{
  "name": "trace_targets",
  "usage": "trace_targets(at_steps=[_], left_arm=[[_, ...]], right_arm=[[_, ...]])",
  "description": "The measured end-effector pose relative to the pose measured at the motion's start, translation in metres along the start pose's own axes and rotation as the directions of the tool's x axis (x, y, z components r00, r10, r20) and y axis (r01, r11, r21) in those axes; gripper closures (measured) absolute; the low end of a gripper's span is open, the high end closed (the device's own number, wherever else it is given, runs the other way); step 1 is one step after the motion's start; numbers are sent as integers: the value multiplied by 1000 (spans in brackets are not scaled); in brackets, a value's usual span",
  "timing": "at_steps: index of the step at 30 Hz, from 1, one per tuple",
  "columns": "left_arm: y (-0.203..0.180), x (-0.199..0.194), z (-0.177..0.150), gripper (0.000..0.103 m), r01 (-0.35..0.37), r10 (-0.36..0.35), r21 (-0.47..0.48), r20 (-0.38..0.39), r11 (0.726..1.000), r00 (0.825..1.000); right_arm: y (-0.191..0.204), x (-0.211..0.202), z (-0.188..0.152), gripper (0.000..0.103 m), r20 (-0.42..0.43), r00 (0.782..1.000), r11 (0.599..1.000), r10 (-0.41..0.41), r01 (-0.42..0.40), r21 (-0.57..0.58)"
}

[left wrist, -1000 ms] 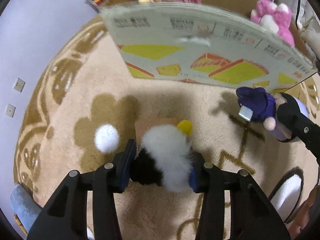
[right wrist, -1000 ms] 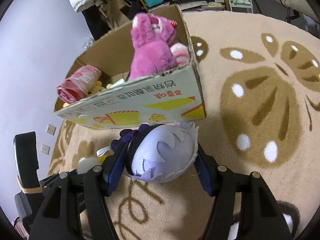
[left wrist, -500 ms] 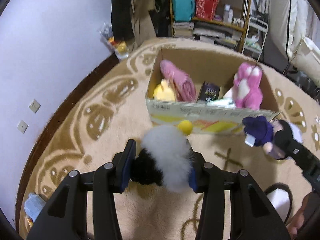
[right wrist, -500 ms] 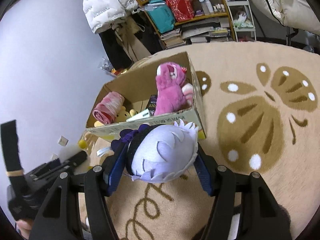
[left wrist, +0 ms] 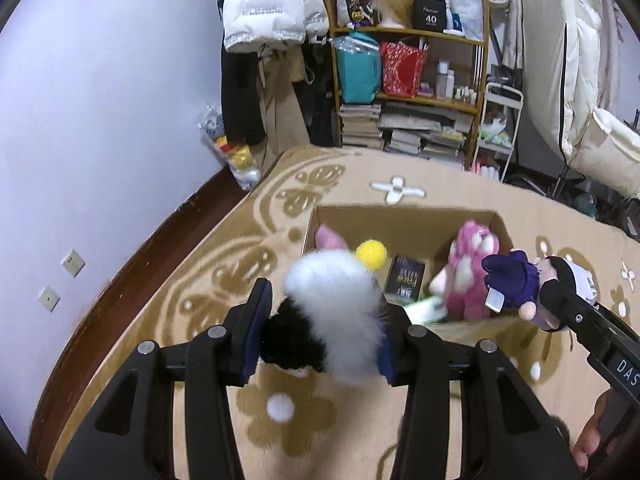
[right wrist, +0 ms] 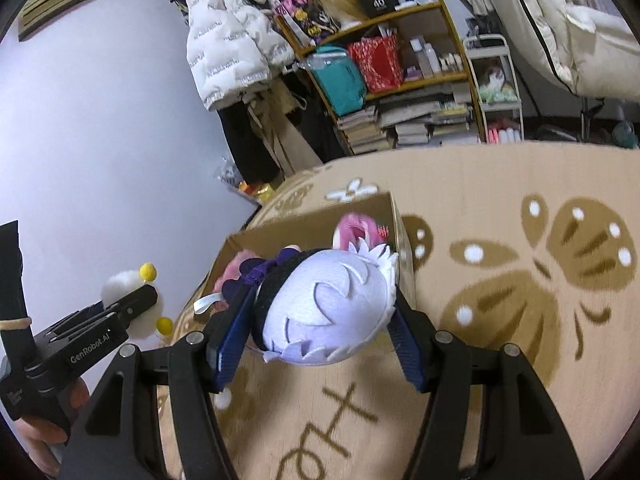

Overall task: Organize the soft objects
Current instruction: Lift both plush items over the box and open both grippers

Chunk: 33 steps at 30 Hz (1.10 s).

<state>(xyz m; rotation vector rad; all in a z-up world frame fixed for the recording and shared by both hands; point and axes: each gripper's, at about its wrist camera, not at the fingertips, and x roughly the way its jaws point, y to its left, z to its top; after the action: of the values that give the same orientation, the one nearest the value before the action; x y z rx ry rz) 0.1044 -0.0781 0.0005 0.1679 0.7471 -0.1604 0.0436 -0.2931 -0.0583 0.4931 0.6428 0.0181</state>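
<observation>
My left gripper (left wrist: 320, 332) is shut on a fluffy black-and-white plush (left wrist: 332, 312) with a yellow pompom, held above the near edge of an open cardboard box (left wrist: 400, 220). My right gripper (right wrist: 316, 328) is shut on a lilac-haired doll (right wrist: 332, 308) in dark purple clothes, also held above the box (right wrist: 312, 220); the doll shows in the left wrist view (left wrist: 532, 288) too. Inside the box lie a pink bear plush (left wrist: 472, 272), a pink rolled item (left wrist: 330, 240) and a black book (left wrist: 404, 280).
The box stands on a beige patterned rug (left wrist: 280, 420). A cluttered wooden shelf (left wrist: 408, 80), a hanging white puffer jacket (left wrist: 272, 4) and a white cart (left wrist: 500, 128) line the far wall. A lilac wall (left wrist: 100, 120) runs along the left.
Both grippers have risen with their plush toys and tilted up, from low beside the box front to high above it; the room's far wall has come into view.
</observation>
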Motion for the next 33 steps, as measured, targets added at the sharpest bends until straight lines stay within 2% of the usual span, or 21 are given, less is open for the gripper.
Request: trace_targets(at_steps=[8,14,18,19,20,22,25,27,29,33], left_arm=[[-9,22,36,58,-2,0,48,35,999,999],[-19,50,51,57,22,-23,66,21,998,1000],[-27,64,49,54,41,-42,85,9,996,999],[-30,67,49,51,45,-45,93,3,995,999],[-32,71,48,42,40,-40,100,-2,994,999],[-35,76,44,34,23,-23,107,-8,994,1000],[-31,84,41,31,23,-19,94,-44,995,999],[-25,84,41,21,21,-17,74,-48,997,999],[-18,80,40,10,1,1,65,-35,998,999],[-6,69,41,5,-22,22,46,-20,999,1000]], right_arm=[[5,27,25,35,31,999,996,-29,32,-86],[12,47,22,35,7,999,983,-40,40,-177],[21,60,17,34,-4,999,966,-51,48,-255],[22,63,16,33,-7,998,962,-55,51,-267],[23,66,16,33,-12,998,960,-60,55,-275],[23,69,14,31,-14,997,955,-79,71,-288],[23,70,16,11,-7,994,948,-110,103,-303],[20,68,18,10,1,993,952,-114,110,-287],[17,66,21,1,-4,993,958,-115,110,-264],[10,55,25,0,14,993,967,-119,119,-224]])
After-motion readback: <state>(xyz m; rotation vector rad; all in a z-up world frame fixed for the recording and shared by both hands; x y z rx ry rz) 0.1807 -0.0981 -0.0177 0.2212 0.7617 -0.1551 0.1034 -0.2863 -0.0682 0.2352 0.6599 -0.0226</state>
